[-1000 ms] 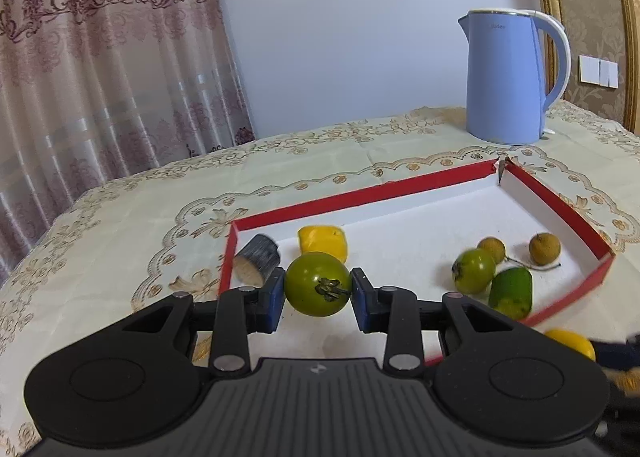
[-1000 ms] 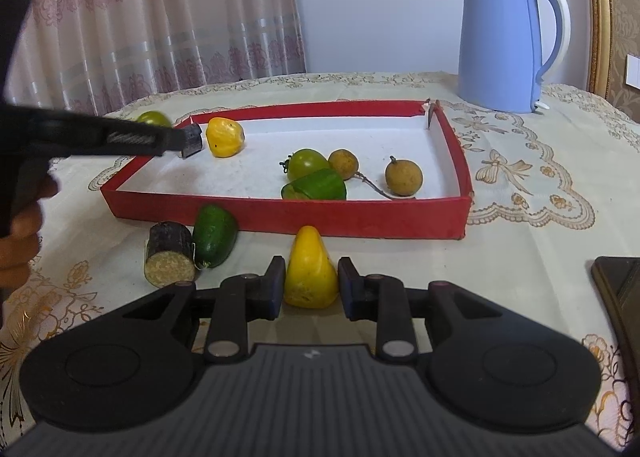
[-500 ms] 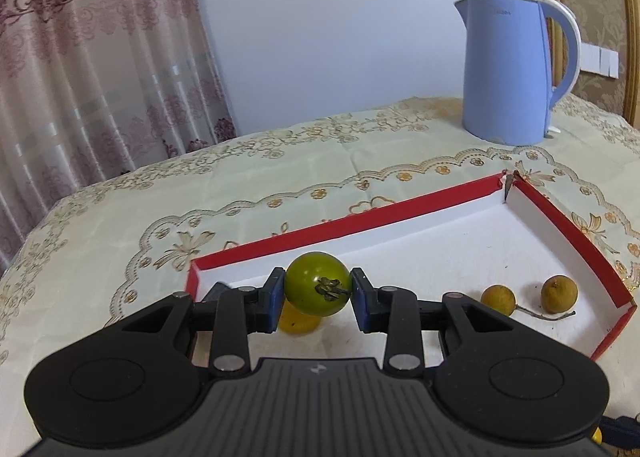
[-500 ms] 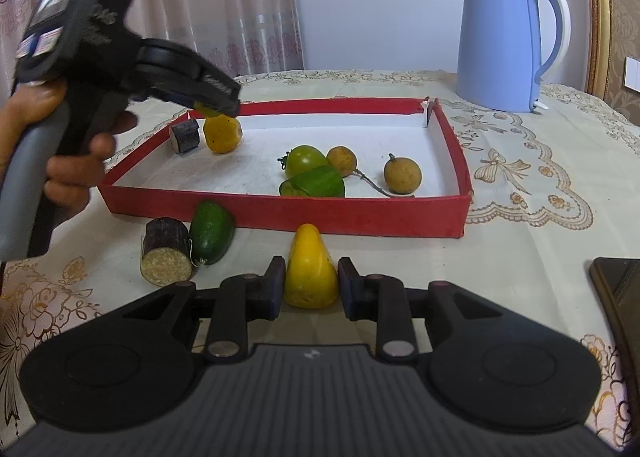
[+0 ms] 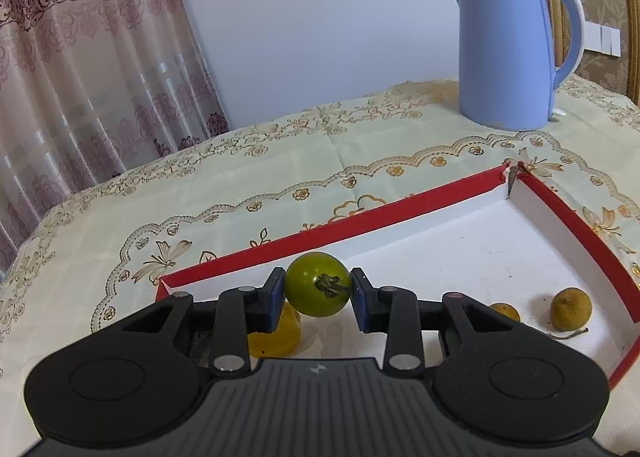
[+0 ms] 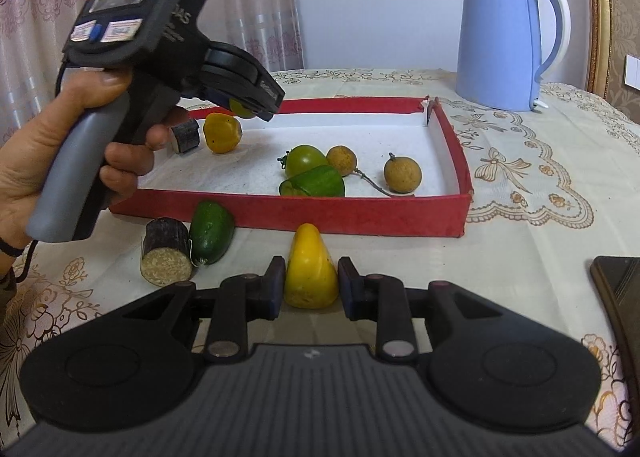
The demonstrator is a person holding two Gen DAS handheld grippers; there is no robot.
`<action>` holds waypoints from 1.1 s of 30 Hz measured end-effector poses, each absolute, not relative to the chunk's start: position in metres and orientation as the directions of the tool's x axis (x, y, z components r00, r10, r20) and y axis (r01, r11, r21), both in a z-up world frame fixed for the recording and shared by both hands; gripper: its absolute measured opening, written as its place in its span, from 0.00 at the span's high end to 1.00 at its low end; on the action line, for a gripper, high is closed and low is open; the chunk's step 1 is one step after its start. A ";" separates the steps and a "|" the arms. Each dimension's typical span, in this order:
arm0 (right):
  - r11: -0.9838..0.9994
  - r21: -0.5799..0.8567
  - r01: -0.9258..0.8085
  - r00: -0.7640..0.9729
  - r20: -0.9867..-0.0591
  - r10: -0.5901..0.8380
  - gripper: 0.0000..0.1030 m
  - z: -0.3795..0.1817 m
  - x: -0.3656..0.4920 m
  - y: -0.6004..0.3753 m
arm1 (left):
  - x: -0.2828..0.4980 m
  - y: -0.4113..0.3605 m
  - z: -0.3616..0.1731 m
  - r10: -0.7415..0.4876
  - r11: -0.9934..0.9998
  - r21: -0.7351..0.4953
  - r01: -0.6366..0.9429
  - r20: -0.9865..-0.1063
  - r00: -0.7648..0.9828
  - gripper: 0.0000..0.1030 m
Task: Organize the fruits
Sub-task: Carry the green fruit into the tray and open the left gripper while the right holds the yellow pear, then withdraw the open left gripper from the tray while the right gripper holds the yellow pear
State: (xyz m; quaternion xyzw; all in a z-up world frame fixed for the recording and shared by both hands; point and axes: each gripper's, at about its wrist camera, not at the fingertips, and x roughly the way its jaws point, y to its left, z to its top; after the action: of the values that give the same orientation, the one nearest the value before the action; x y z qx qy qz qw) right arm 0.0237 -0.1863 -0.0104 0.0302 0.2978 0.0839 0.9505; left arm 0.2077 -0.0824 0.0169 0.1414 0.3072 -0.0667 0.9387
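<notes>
1. Left gripper (image 5: 318,294): jaws clamped on a green tomato (image 5: 318,284), stem end facing the camera. The tomato hangs above the white floor of the red-walled tray (image 5: 360,223), near the tray's far-left corner.
2. Under the left gripper, a yellow fruit (image 5: 276,331) lies on the tray floor, partly hidden by the left finger. In the right wrist view the same fruit (image 6: 221,132) sits beside a short dark cane piece (image 6: 185,135).
3. The person's left hand (image 6: 60,145) grips the handle of that gripper, seen from the right wrist camera.
4. Right gripper (image 6: 308,283): jaws clenched on a yellow pear-shaped fruit (image 6: 310,267), narrow end pointing at the tray. It sits low over the tablecloth (image 6: 520,225), just outside the tray's near wall.
5. Inside the tray: a second green tomato (image 6: 306,158), a green cucumber piece (image 6: 316,181) touching it, two brown longans (image 6: 341,160) (image 6: 403,175).
6. Outside the tray, left of the right gripper: a cucumber chunk (image 6: 210,233) touching a cut cane section (image 6: 166,251).
7. Blue kettle (image 6: 508,39) stands beyond the tray's far-right corner.
</notes>
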 end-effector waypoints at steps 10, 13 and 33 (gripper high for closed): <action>0.984 0.104 -0.141 0.809 -0.562 0.176 0.74 -0.011 0.024 -0.186 | 0.208 -0.089 0.013 -0.035 0.946 0.238 0.219 -0.598 0.801 0.66; 0.984 0.104 -0.141 0.809 -0.562 0.175 0.74 -0.011 0.024 -0.185 | 0.206 -0.090 0.013 -0.038 0.944 0.241 0.224 -0.596 0.802 0.58; 0.986 0.088 -0.141 0.809 -0.564 0.166 0.74 -0.011 0.024 -0.185 | 0.133 -0.035 0.042 0.037 0.988 0.150 0.036 -0.458 0.888 0.21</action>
State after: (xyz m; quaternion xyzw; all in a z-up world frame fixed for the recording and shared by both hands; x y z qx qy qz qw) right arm 0.0236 -0.1846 -0.0106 0.0208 0.2984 0.0808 0.9508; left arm 0.1335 -0.0353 0.0422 0.0776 0.2364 0.0003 0.9686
